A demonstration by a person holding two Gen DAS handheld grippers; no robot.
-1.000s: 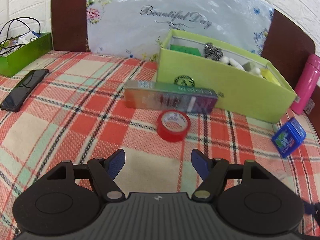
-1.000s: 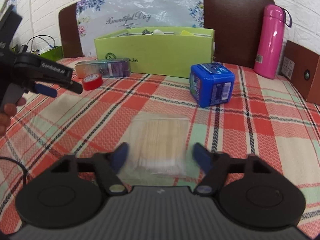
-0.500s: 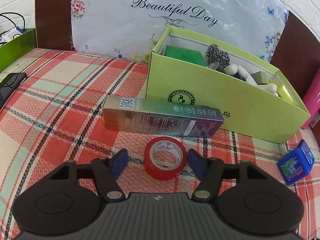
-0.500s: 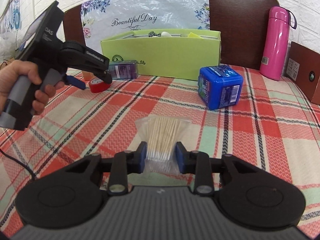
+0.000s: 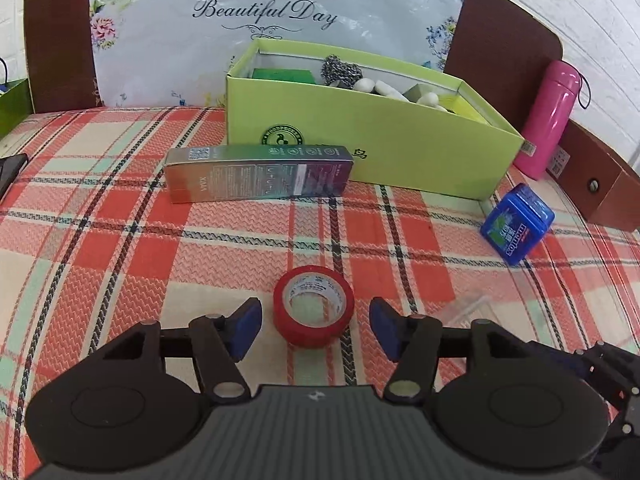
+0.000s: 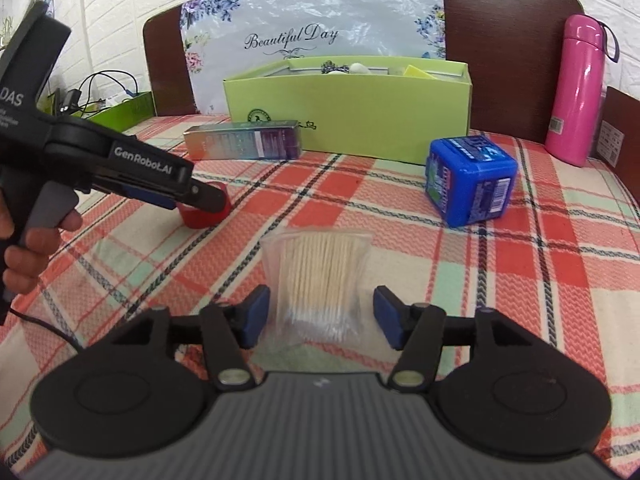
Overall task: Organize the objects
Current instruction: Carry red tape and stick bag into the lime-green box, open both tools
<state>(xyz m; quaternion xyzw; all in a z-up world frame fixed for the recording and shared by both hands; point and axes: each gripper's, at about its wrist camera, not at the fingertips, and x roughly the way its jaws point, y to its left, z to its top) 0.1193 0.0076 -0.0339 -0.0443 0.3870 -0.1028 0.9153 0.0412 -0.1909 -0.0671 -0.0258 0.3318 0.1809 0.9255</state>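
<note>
A red tape roll lies flat on the plaid cloth between the fingers of my left gripper. Small gaps show on both sides, so the pads do not press it. In the right wrist view the same roll peeks out under the left gripper's fingers. My right gripper is opening. A clear bag of cotton swabs rests between its blue pads without touching them. The lime-green open box holding several items stands at the back.
A metallic carton lies before the green box. A blue mint box sits to the right, with a pink bottle and a brown box beyond. A phone lies at the left edge. A hand holds the left gripper.
The left gripper came up around the tape roll, then drew back, and the roll now lies farther from the metallic carton. The right gripper's jaws closed on the swab bag, then spread apart.
</note>
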